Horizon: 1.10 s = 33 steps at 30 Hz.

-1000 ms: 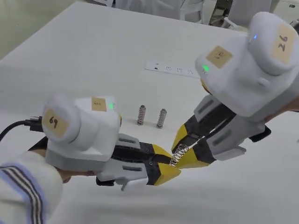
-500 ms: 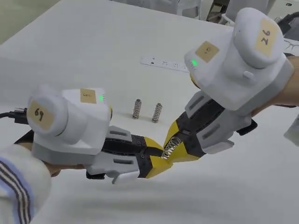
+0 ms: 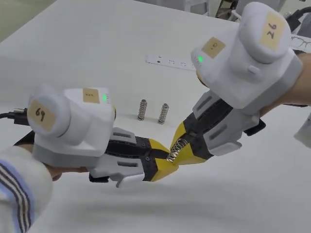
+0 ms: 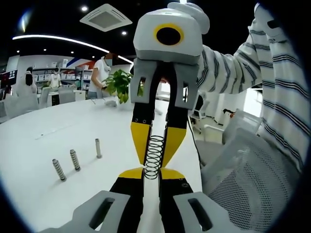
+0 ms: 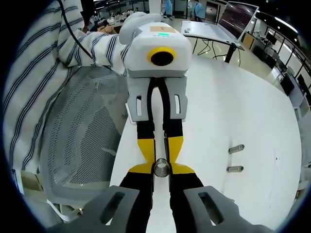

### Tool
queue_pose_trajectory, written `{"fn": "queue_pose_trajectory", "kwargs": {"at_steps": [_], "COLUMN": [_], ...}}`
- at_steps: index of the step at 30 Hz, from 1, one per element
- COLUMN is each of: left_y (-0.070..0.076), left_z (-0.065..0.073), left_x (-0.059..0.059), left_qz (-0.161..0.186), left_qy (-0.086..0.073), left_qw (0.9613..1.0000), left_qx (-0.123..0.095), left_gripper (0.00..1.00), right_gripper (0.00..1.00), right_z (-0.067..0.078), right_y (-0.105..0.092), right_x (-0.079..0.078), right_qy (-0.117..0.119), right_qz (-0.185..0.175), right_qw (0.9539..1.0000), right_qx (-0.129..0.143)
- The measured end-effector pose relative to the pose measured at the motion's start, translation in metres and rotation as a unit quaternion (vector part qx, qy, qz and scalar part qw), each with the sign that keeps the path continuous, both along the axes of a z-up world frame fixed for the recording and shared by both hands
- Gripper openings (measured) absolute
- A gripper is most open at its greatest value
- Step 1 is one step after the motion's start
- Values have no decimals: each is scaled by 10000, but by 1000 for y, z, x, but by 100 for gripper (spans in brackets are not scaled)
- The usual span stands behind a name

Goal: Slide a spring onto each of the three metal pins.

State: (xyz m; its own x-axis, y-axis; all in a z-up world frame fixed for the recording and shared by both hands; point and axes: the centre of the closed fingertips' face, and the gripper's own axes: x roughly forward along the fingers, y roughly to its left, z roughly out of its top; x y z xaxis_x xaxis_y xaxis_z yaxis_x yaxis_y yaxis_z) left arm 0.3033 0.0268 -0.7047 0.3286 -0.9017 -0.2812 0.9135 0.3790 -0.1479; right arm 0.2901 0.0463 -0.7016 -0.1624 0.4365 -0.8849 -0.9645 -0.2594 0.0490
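While the left gripper [image 3: 170,160] and right gripper [image 3: 181,148] are both pinching the spring [image 4: 154,156] midair, short of the bare pin [image 4: 98,148], it's probably risking pinging off if one squeezes crooked.

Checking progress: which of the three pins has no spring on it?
The bare pin, farthest in the left gripper view's row: a smooth rod. The other two carry springs.

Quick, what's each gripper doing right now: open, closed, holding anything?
Left gripper: closed, pinching one end of the spring.
Right gripper: closed on the same spring, which lies between its jaws.
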Motion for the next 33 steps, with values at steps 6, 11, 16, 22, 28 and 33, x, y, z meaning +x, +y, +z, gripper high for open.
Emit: {"fn": "queue_pose_trajectory", "kwargs": {"at_steps": [6,11,16,22,28,33], "left_y": [2,6,14,23,33,36], "left_z": [-5,-11,-17,-23,-29,-33], "left_x": [1,4,11,21,32,36], "left_qz": [66,148,399,697,998,1126], "left_qy": [83,166,229,70,66,76], "left_qw": [9999,9997,9987,9967,9935,9918], "left_qx": [85,143,205,411,543,595], "left_gripper": [10,18,26,43,60,73], "right_gripper": [8,8,8,8,8,8], "right_z": [0,0,-1,-3,-2,0], "right_y": [-1,-4,-7,-12,-14,-17], "right_x": [3,11,14,16,19,26], "right_qy": [-28,-66,-96,-91,-94,-122], "right_qz": [-44,-174,-229,-310,-356,-424], "right_qw": [10000,9998,9997,9995,9993,9990], "right_qx": [3,9,-9,-25,-29,-12]}}
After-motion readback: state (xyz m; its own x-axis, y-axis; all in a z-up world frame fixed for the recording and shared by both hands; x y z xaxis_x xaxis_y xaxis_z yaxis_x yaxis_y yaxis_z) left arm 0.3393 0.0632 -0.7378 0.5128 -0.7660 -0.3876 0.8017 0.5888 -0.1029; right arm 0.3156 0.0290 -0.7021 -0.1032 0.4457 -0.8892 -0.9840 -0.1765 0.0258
